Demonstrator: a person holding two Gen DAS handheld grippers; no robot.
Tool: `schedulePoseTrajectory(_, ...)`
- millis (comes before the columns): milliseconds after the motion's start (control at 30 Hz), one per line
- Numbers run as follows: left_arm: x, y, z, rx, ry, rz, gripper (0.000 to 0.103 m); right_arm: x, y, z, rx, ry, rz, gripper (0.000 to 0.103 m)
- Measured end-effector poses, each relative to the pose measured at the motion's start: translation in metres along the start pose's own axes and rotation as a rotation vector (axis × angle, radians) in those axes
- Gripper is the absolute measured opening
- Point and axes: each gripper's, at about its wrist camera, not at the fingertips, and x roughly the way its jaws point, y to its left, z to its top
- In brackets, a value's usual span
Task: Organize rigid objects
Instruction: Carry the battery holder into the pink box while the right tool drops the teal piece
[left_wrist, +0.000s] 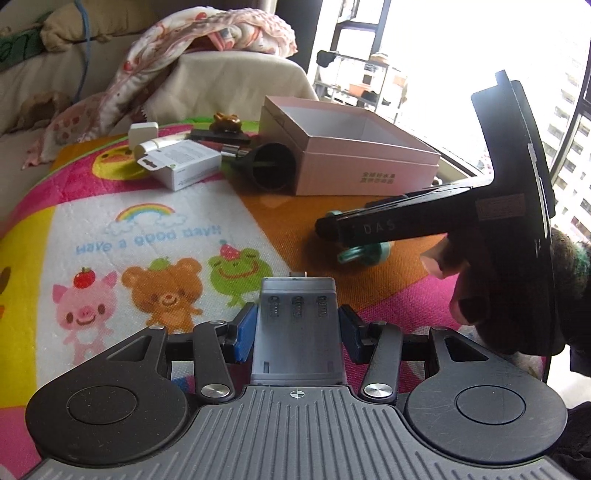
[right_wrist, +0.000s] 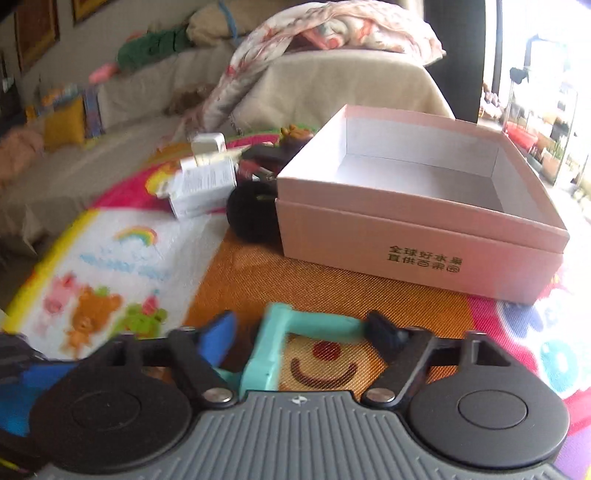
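My left gripper (left_wrist: 297, 317) is shut on a grey battery holder (left_wrist: 295, 332); its blue pads press on both sides, and three springs show in its open face. A teal plastic frame (right_wrist: 273, 343) lies on the orange part of the mat between the fingers of my right gripper (right_wrist: 299, 328). The black right fingertip (right_wrist: 380, 328) touches the frame's bar, while a thin dark gap shows beside the blurred blue left pad (right_wrist: 218, 336). From the left wrist, the right gripper (left_wrist: 332, 236) hovers over the teal frame (left_wrist: 351, 254). An open pink box (right_wrist: 406, 240) stands empty behind.
Left of the pink box (left_wrist: 369, 173) lie a black cylinder (left_wrist: 273, 166), a white carton (left_wrist: 192, 162), a white charger (left_wrist: 142, 133) and a brown figurine (left_wrist: 225, 122). A person's hand (left_wrist: 465, 288) holds the right gripper. A sofa with blankets rises behind the cartoon mat (left_wrist: 147, 236).
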Motion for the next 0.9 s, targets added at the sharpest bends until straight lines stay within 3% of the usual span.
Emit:
schedulePoseTrajectory(167,0.000,-0.004,0.000,0.016,-0.008,-0.009,0.053,-0.020,-0.001,-0.005,-0.063,-0.032,0.019,0.056)
schedulePoseTrajectory(333,-0.012,-0.014,0.020,0.052,-0.061,-0.099,0.053,-0.061,-0.018,-0.010,-0.091,-0.080,0.013,0.055)
schedulePoseTrajectory(433,-0.020,-0.020,0.063,0.090,-0.146,-0.132,0.053,-0.090,-0.035,0.000,-0.083,-0.153,-0.021,0.055)
schedulePoseTrajectory(533,-0.024,-0.031,0.133,0.141,-0.292,-0.142,0.053,-0.112,-0.052,0.031,-0.070,-0.262,-0.073,0.055)
schedulePoseTrajectory(600,-0.014,-0.036,0.187,0.116,-0.360,-0.180,0.053,-0.118,-0.061,0.058,-0.081,-0.345,-0.127,0.055)
schedulePoseTrajectory(667,0.016,-0.035,0.233,0.049,-0.316,-0.229,0.054,-0.114,-0.072,0.085,-0.073,-0.410,-0.162,0.070)
schedulePoseTrajectory(700,0.035,-0.034,0.247,0.013,-0.281,-0.226,0.054,-0.109,-0.078,0.095,-0.066,-0.421,-0.168,0.095)
schedulePoseTrajectory(733,0.054,-0.032,0.254,-0.015,-0.255,-0.193,0.052,-0.103,-0.085,0.101,-0.053,-0.421,-0.187,0.103)
schedulePoseTrajectory(800,0.083,-0.029,0.250,-0.019,-0.216,-0.106,0.051,-0.093,-0.094,0.097,-0.002,-0.421,-0.236,0.103)
schedulePoseTrajectory(900,0.103,-0.012,0.223,-0.058,-0.196,-0.071,0.051,-0.082,-0.101,0.062,0.043,-0.362,-0.199,0.103)
